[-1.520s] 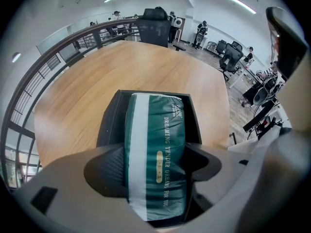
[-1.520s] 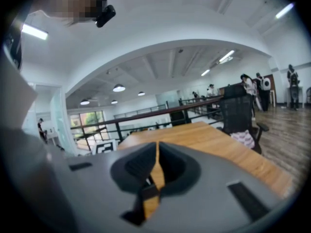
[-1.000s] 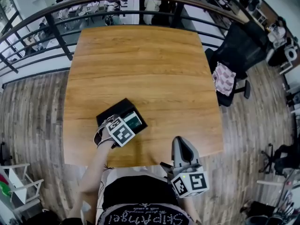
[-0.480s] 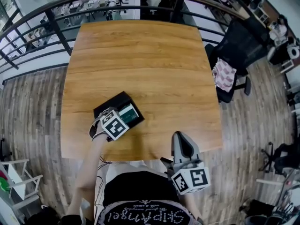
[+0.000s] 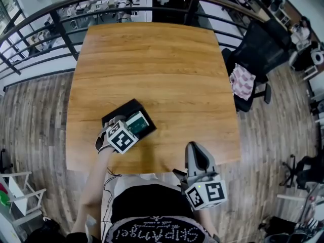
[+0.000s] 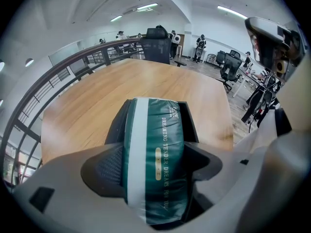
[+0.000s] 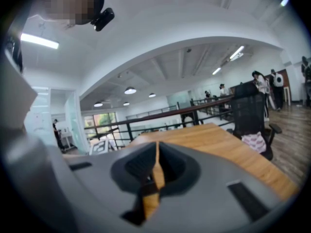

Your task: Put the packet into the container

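The left gripper (image 6: pixel 153 171) is clamped on the packet (image 6: pixel 155 130). Its two dark pads press the packet's sides in the lower middle of the left gripper view, and the soft green wrap bulges a little above them. The packet sticks forward out of the jaws, and its far end lies between the black walls of the container (image 6: pixel 191 125) just beyond. I cannot tell whether that end already rests on the container's floor. In the head view the packet sits inside the container's outline, at the lower left of the table (image 5: pixel 152 65).

The step in hand looks like the set-down and release. To do it well:
- Hold the packet's long side parallel to the container's walls.
- Lower it until the far end takes weight.
- Tip the near end down so the packet lies flat rather than propped on the near wall.
- Open the jaws only a little, because there looks to be little room beside the walls, then lift straight out.

The wrap is slick and soft, so it may cling to a pad. The container may also slide on the smooth wood. The right gripper (image 7: pixel 156 169) has its jaws together on nothing and is held at the table's near edge, at the lower right of the head view. It could steady the container.
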A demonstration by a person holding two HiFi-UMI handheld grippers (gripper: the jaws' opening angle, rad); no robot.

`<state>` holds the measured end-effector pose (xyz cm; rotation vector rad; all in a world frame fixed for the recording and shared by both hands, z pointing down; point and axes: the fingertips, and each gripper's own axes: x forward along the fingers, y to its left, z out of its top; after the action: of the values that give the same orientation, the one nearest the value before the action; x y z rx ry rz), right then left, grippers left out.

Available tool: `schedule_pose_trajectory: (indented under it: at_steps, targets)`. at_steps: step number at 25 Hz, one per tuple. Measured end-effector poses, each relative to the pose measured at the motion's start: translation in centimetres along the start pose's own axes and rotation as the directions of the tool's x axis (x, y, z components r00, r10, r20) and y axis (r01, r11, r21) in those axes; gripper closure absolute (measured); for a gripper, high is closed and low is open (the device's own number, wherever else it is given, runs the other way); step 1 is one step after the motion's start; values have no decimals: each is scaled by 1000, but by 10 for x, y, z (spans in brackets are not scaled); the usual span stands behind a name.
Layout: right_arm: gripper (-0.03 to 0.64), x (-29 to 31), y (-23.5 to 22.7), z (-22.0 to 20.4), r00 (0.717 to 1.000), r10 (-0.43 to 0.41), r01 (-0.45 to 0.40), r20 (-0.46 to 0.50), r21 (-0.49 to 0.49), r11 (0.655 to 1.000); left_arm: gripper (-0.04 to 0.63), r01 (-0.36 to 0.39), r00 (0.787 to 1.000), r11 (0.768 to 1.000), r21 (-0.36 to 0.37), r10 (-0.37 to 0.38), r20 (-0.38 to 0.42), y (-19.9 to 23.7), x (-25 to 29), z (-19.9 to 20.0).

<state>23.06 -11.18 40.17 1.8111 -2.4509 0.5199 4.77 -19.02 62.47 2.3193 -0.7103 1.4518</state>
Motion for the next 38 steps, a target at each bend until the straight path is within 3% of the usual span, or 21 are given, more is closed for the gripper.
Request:
schedule_pose_trajectory:
  at_steps: [7, 19, 22, 25, 32, 38]
  targets:
    - [578, 6, 2, 4, 1000, 6, -6, -4, 0, 1000, 199, -16, 999, 999, -31, 17, 41, 9, -18, 9]
    - [578, 7, -2, 3, 1000, 17, -17, -3, 1, 1000, 202, 3, 997, 998, -66, 2, 78, 2, -18, 7]
    - [578, 8, -1, 3, 1000, 18, -18, -2, 1, 1000, 216, -12, 993, 996, -87, 22, 118, 6, -24, 11]
    - [578, 10, 1, 3, 1000, 21, -21, -3, 0, 1000, 358, -67, 982, 990, -127, 88, 169, 17, -33, 16]
    - [578, 12, 2, 3, 1000, 27, -27, -3, -4, 1000, 529, -161, 955, 974, -162, 195, 225, 32, -47, 20]
    - [578, 13, 7, 5, 999, 33, -33, 2, -10, 999, 568, -235, 915, 949, -212, 289, 281, 45, -64, 25]
